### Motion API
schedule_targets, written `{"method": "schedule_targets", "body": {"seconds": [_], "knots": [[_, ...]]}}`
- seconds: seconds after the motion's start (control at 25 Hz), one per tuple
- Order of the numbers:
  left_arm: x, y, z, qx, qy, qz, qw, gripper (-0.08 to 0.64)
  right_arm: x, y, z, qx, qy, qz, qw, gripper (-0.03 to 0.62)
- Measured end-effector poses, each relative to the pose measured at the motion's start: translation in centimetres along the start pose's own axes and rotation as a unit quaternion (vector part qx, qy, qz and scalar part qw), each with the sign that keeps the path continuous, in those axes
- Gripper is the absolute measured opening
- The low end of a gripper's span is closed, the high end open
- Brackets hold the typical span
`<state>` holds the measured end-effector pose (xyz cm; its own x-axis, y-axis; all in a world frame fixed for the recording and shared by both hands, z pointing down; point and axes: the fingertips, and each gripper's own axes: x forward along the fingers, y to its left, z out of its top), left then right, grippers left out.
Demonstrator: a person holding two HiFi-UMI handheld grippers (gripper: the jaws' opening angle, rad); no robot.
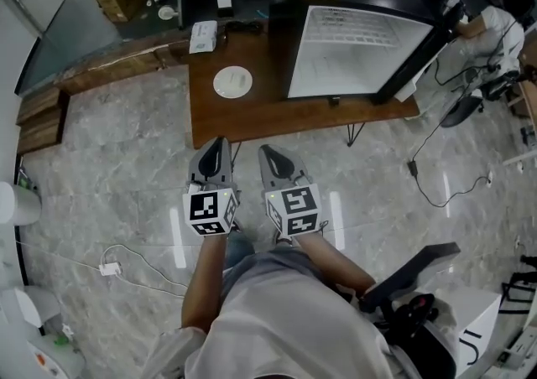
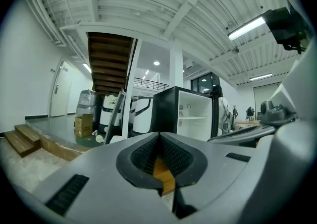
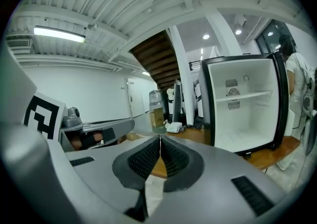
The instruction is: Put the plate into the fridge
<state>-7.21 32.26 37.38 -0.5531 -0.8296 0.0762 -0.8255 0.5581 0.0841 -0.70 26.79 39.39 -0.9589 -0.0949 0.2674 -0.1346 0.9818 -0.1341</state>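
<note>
The left claw (image 1: 218,147) and right claw (image 1: 268,153) were both pressed closed and empty; the plate (image 1: 232,82) lay on the table (image 1: 252,122) ahead of them, well apart; the fridge (image 1: 361,42) stood open ahead-right; seemingly everything remained to do.

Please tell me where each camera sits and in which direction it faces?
Head view: on the person's head, facing steeply down at table, plate and open fridge; shows arms, left tongs, right tongs.
Left gripper view: on the left tongs, facing along their shut jaws toward the fridge.
Right gripper view: on the right tongs, same direction; left tongs show at its left.
Shared: the fridge.
</note>
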Motion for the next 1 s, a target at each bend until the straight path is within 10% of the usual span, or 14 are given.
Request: {"method": "schedule_targets", "body": {"seconds": [0.52,1.0], "knots": [[8.5,16.9,-1.2,-0.014,0.032,-0.068,0.9971,0.020,17.0,5.4,0.8,0.041,0.023,-0.067,0.997,0.017],[28.1,19.2,-6.4,0.006,0.106,-0.134,0.9853,0.020,31.9,-7.6,0.9,0.093,0.053,-0.122,0.987,0.017]]}}
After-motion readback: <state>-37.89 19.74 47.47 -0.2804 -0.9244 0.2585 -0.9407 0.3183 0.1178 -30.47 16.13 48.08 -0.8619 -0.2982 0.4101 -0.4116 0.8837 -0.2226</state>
